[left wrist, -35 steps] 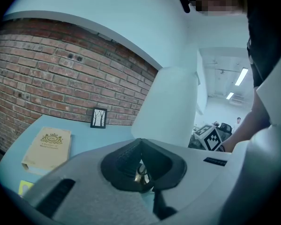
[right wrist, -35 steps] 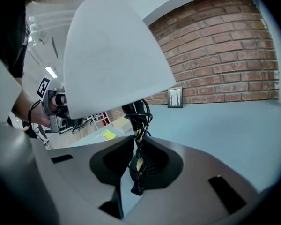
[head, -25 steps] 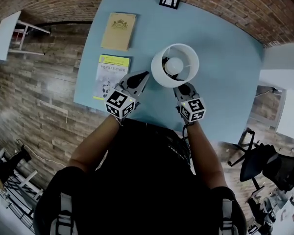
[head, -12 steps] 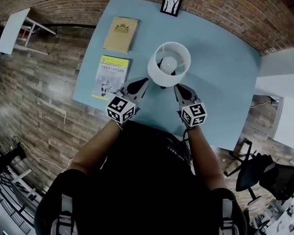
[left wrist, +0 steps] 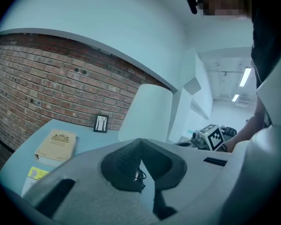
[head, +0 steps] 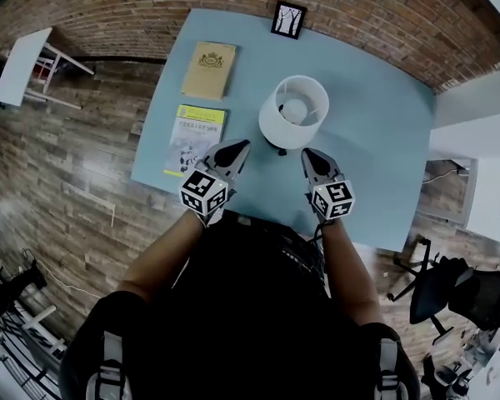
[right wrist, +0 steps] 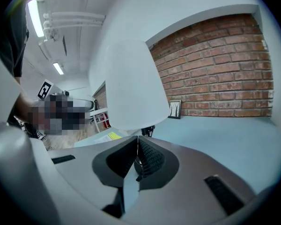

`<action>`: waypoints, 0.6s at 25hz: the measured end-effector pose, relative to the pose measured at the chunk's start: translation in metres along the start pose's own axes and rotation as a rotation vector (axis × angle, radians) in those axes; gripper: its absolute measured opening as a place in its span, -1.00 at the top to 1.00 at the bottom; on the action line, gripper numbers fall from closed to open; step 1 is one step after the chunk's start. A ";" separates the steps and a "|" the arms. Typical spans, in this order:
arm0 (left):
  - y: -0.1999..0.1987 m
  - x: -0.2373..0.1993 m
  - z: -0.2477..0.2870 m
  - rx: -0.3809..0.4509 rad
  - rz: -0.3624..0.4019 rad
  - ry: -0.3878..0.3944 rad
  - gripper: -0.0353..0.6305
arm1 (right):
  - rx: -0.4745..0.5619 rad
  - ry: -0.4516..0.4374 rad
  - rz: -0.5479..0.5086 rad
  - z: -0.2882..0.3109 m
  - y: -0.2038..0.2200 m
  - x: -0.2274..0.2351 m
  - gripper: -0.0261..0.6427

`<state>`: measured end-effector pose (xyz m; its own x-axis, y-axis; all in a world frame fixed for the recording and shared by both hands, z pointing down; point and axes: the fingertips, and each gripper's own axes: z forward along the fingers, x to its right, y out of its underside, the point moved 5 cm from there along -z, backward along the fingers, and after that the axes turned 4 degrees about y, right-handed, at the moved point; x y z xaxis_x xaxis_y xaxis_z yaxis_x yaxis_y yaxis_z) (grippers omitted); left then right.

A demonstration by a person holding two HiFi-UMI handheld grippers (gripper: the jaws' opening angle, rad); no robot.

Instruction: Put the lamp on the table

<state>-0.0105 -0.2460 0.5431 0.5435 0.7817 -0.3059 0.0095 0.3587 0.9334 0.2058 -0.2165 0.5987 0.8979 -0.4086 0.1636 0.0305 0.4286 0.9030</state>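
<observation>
The lamp (head: 293,111) stands upright on the light blue table (head: 375,140); its white shade is open at the top and the bulb shows inside. Neither gripper touches it. My left gripper (head: 240,146) hovers just short of the shade on its left, jaws shut and empty. On the other side my right gripper (head: 307,153) hangs near the lamp's dark foot, also shut with nothing in it. The shade (left wrist: 147,111) rises ahead of the left gripper (left wrist: 140,142) in the left gripper view. In the right gripper view the shade (right wrist: 131,86) stands beyond the right gripper (right wrist: 138,139).
A tan book (head: 208,70) and a yellow-and-white booklet (head: 195,128) lie on the table's left side. A small framed picture (head: 288,19) leans against the brick wall at the back. An office chair (head: 450,286) is at the lower right, and a white side table (head: 21,65) at the left.
Both grippers have drawn back from the lamp toward the person and risen a little. The lamp now stands apart from their tips and looks smaller in the head view.
</observation>
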 end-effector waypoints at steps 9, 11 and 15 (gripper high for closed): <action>-0.013 0.005 -0.038 0.008 0.061 0.099 0.87 | 0.054 0.074 -0.006 -0.017 -0.019 -0.036 0.87; -0.012 0.008 -0.047 0.007 0.072 0.115 0.87 | 0.058 0.075 -0.013 -0.023 -0.020 -0.050 0.86; -0.016 0.012 -0.065 0.016 0.087 0.146 0.87 | 0.065 0.085 -0.027 -0.032 -0.023 -0.074 0.87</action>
<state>-0.0581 -0.2090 0.5123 0.4152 0.8756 -0.2468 -0.0187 0.2795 0.9600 0.1533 -0.1701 0.5534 0.9312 -0.3483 0.1073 0.0291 0.3644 0.9308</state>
